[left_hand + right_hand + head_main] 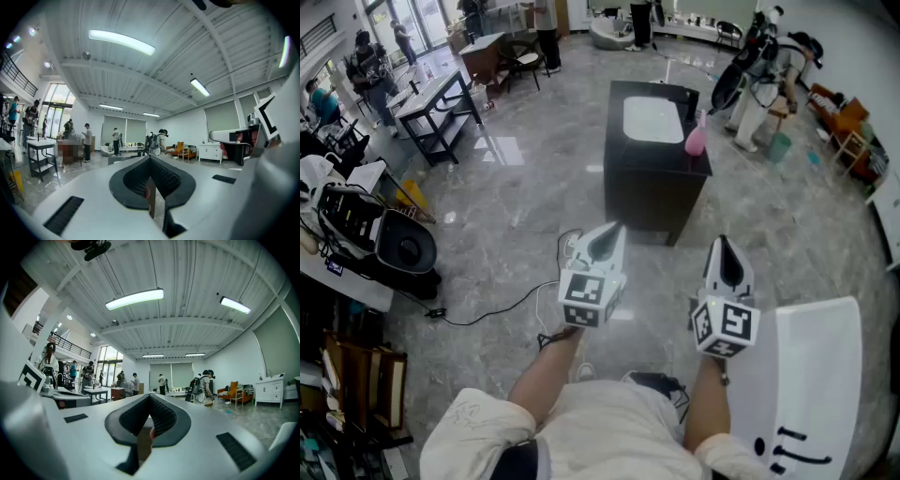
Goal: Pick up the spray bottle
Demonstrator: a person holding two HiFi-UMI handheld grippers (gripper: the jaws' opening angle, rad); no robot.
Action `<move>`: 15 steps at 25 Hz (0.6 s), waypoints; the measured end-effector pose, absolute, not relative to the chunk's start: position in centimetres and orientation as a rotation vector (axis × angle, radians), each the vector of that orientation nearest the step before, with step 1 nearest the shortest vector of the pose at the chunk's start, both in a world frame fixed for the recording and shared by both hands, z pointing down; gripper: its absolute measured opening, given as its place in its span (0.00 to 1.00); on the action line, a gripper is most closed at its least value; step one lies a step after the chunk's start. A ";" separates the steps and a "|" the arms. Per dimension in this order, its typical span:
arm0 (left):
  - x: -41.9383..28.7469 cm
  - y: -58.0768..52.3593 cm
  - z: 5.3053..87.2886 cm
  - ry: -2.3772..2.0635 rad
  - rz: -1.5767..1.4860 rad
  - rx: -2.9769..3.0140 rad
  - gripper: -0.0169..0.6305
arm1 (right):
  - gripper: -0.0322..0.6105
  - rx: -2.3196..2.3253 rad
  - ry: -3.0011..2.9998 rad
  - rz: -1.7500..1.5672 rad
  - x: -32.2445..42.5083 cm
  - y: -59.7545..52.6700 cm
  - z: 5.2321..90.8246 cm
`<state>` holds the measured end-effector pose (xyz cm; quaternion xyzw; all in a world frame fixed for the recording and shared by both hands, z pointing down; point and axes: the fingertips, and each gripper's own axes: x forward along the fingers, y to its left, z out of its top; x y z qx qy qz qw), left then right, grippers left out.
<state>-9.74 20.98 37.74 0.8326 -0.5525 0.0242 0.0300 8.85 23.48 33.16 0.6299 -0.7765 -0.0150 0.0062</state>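
Bright, even daylight plus ceiling tubes [135, 299]; fisheye edges warped, corners dark.

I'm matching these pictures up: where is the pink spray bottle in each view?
Head view: spray bottle on the black cabinet's right edge.
Left gripper view: a pink sliver low at centre, likely it.
Right gripper view: the same pink sliver.
Shared landmark: the person with a backpack.

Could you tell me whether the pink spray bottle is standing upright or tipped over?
Upright: the pink spray bottle stands on its base at the black counter's right edge, its narrow top pointing up.
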 end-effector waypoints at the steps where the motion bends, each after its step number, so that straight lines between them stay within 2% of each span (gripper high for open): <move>1: -9.4 21.1 37.9 -1.706 0.072 2.564 0.03 | 0.05 1.970 -2.431 -0.044 9.2 23.6 33.3; 15: -4.7 20.9 38.2 -1.704 0.052 2.559 0.03 | 0.06 1.967 -2.481 -0.022 13.3 23.1 33.9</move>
